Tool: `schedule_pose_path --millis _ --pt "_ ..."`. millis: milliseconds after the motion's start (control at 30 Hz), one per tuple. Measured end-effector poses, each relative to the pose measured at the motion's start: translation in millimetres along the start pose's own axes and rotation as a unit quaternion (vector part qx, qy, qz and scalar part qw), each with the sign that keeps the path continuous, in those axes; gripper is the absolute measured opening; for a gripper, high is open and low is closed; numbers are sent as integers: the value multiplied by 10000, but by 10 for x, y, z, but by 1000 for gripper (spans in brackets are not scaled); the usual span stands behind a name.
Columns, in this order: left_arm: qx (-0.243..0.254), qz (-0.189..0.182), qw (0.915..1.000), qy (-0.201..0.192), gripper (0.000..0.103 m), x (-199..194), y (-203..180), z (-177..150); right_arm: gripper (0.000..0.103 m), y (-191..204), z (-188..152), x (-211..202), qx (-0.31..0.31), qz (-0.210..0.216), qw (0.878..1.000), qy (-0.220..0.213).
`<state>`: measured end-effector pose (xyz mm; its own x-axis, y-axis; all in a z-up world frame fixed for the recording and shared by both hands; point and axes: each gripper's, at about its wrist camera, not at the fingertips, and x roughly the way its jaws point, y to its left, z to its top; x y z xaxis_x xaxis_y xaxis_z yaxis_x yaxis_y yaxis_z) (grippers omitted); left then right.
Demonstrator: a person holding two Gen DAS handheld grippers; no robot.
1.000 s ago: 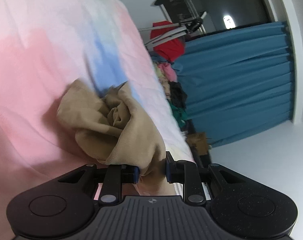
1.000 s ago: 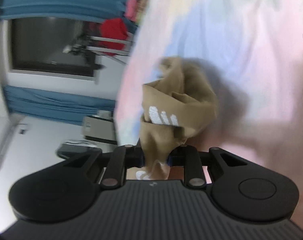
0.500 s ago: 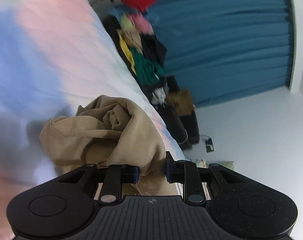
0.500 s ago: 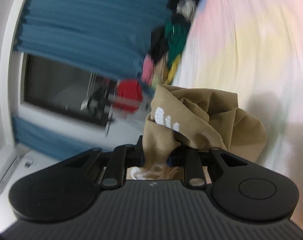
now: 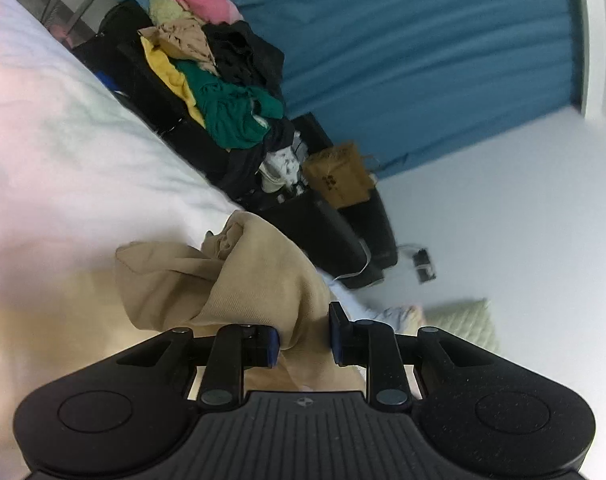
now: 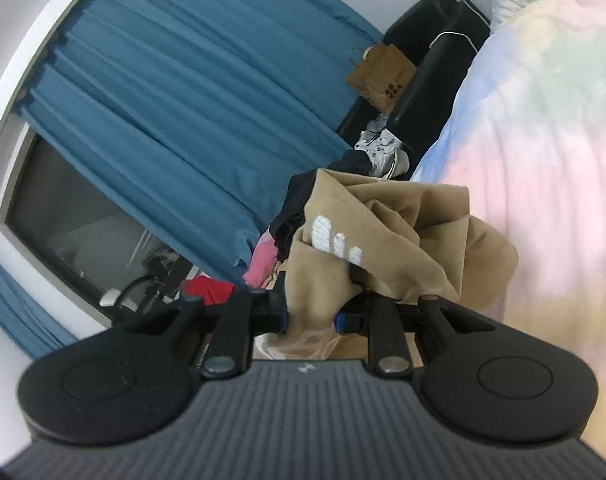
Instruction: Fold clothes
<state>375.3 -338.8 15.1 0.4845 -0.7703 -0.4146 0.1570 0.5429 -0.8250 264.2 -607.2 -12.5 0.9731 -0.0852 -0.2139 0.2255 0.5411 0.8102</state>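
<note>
On the left, my left gripper (image 5: 303, 336) is clamped on a bunched fold of the tan garment (image 5: 231, 284); fabric fills the gap between the blue pads and trails down behind them. The garment hangs crumpled above the pastel bedspread (image 5: 63, 140), near its edge. Beyond that edge a heap of unfolded clothes (image 5: 223, 92) lies against the blue curtain (image 5: 423, 60).

On the right, my right gripper (image 6: 311, 320) is likewise clamped on the same tan garment (image 6: 383, 232), at a portion bearing three white bars (image 6: 335, 240). The cloth bulges forward of the jaws, with the bedspread (image 6: 543, 160) to its right and a brown paper bag (image 6: 383, 76) in the background.

Step in hand, as I judge it: carrying the garment, gripped at two points, to a working area on the bed; no fold is made yet. The next move calls for drawing the two grippers apart to tension the cloth, then lowering it flat onto the bedspread without releasing either hold early.
</note>
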Motion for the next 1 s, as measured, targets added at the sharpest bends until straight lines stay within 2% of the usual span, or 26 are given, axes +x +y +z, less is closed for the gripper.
schedule_pose_path --millis 167,333,400,467,533,633,767,933,1000 --pt "336 525 9977 255 26 21 614 -130 24 -512 -716 -15 116 -211 9990 382" --pt "450 747 9949 503 29 -219 1225 -507 24 -809 -1313 -362 302 -489 9963 644" --pt "612 848 9932 504 32 -292 1357 -644 24 -869 -1474 -473 319 -689 9941 776" --pt "872 992 9899 510 43 -300 1398 -741 25 -910 -1600 -541 342 -876 9910 954" --pt "1082 1101 9861 614 54 -269 1371 -769 25 -943 -1712 -609 375 -1044 9874 1128" --pt "1427 1252 9788 772 78 -268 1256 -795 28 -858 -1723 -741 368 -1276 9819 1354" --pt "1933 1560 9656 774 80 -487 864 -871 29 -614 -1577 -981 501 -1775 9694 1622" --pt "2697 1605 9479 543 86 -1050 163 -1090 29 -111 -1430 -1486 -163 -1944 9681 1573" --pt "2997 1598 9397 408 89 -1333 -108 -1189 32 146 -1340 -1717 -486 -1825 9717 1422"
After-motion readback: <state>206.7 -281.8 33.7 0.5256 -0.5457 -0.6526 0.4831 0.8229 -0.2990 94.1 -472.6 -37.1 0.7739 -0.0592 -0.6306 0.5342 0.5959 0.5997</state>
